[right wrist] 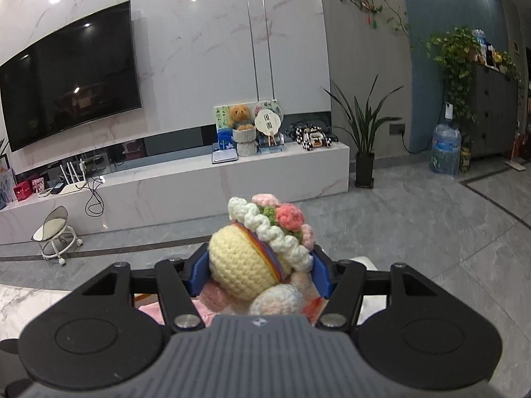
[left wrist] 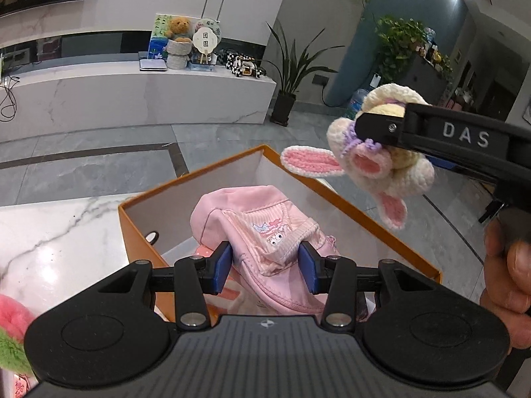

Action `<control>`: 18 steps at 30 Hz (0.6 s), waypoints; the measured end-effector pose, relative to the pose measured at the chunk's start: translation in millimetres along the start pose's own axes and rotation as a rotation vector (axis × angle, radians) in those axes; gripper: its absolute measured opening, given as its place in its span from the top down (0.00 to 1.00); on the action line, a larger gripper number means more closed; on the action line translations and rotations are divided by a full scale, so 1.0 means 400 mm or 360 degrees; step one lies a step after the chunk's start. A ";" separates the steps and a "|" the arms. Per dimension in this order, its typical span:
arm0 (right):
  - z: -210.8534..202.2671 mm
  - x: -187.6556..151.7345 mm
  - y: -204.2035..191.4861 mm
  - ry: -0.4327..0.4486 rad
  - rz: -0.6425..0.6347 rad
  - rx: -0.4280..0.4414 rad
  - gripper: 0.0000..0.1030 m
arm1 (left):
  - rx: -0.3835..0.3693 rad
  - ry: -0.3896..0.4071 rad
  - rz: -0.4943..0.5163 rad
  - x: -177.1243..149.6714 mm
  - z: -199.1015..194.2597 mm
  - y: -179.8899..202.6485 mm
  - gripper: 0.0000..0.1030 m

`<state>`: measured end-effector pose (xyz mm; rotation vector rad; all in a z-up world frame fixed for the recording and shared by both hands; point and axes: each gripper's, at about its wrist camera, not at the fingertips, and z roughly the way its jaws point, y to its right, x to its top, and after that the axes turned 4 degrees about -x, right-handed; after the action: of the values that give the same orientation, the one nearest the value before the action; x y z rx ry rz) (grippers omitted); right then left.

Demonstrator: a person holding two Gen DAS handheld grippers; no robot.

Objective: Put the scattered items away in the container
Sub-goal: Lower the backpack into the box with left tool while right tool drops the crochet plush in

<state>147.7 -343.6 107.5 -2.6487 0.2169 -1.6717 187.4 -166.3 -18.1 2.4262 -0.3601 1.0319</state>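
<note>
An orange box (left wrist: 139,232) with a white inside stands on a marble table. A pink hat (left wrist: 252,229) lies in it. My left gripper (left wrist: 265,265) is over the box, its blue pads either side of the hat's folded brim and shut on it. My right gripper (right wrist: 259,273) is shut on a crocheted bunny doll (right wrist: 245,262) with a cream head and flower crown. In the left wrist view the doll (left wrist: 371,169) hangs in the air above the box's right rim, held by the right gripper (left wrist: 381,122).
A pink and green fuzzy item (left wrist: 10,335) lies on the marble table (left wrist: 49,238) left of the box. Beyond are grey floor tiles, a white TV bench (right wrist: 232,179), a small stool (right wrist: 56,232) and potted plants (right wrist: 365,139).
</note>
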 end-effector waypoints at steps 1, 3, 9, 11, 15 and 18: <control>0.002 -0.002 0.001 -0.0005 0.0000 0.0000 0.39 | 0.0001 0.0002 0.0002 -0.001 0.002 0.001 0.51; 0.005 -0.007 0.000 -0.0017 -0.0001 -0.0001 0.38 | 0.0013 0.0026 0.0001 -0.004 0.002 -0.001 0.51; 0.034 -0.032 0.001 -0.0125 0.0040 0.0072 0.38 | -0.0019 0.0147 -0.0181 -0.001 0.022 -0.076 0.48; 0.040 -0.040 0.003 -0.0152 0.0082 0.0109 0.35 | 0.0014 0.0174 -0.0163 -0.002 0.030 -0.089 0.45; 0.037 -0.043 0.004 -0.0129 0.0092 0.0098 0.23 | 0.0038 0.0204 -0.0161 0.003 0.020 -0.085 0.34; 0.033 -0.034 0.012 -0.0104 0.0112 0.0091 0.23 | 0.0021 0.0237 -0.0139 0.011 0.003 -0.074 0.30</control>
<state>153.4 -347.6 89.3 -2.6164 0.2548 -1.5450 203.3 -141.8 -25.2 2.3368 -0.1961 1.1702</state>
